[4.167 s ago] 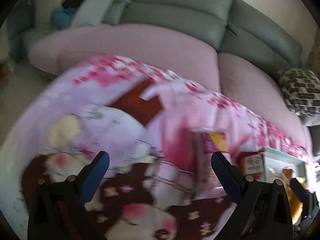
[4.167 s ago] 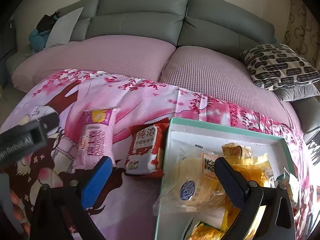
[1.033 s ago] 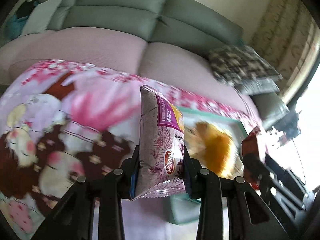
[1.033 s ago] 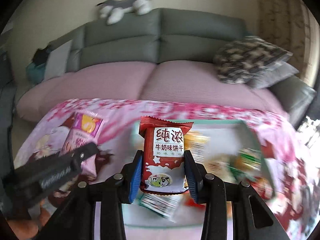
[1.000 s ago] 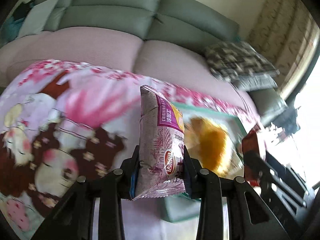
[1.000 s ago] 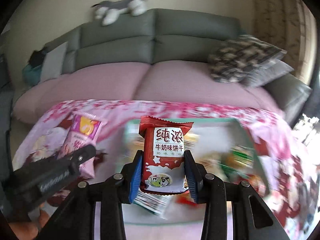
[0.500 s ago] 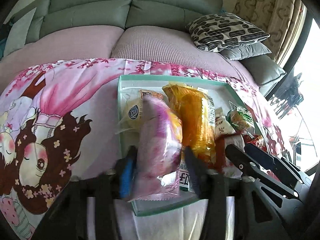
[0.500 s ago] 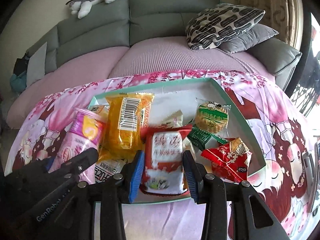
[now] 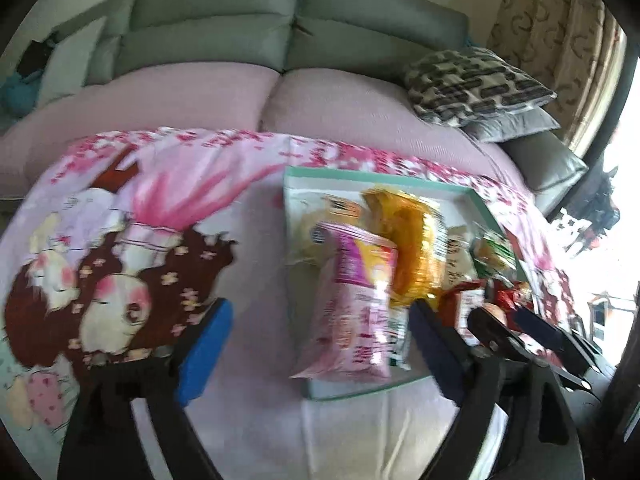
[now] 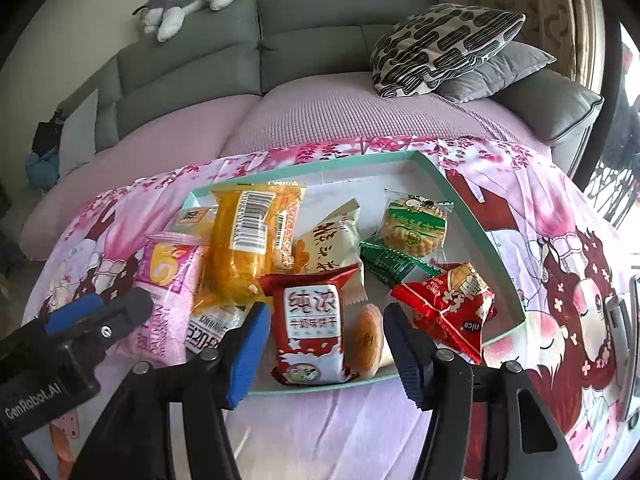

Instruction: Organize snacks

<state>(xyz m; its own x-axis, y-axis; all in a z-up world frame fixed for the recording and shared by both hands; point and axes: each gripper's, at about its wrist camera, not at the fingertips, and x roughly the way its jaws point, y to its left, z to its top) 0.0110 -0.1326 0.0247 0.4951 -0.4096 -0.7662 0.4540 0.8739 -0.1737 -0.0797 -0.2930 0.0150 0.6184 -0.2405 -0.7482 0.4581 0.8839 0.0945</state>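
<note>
A teal-rimmed white box (image 10: 476,220) on the pink cartoon cloth holds several snack packs. My right gripper (image 10: 324,344) is open, its fingers on either side of the red-and-white milk biscuit pack (image 10: 312,320) lying at the box's near edge. My left gripper (image 9: 316,344) is open; the pink snack pack (image 9: 352,308) lies free at the box's (image 9: 360,178) near left corner, also seen in the right wrist view (image 10: 164,280). The left gripper shows at lower left in the right wrist view (image 10: 96,316).
The box also holds a yellow cake pack (image 10: 252,240), a round biscuit pack (image 10: 414,224), a green pack (image 10: 390,264) and a red pack (image 10: 452,304). A grey sofa with pink covers (image 10: 320,112) and a patterned pillow (image 10: 440,44) lies beyond.
Both grippers have opened and let go of their packs. The pink pack and the red-and-white pack now lie in the box. The left gripper has shifted left and back.
</note>
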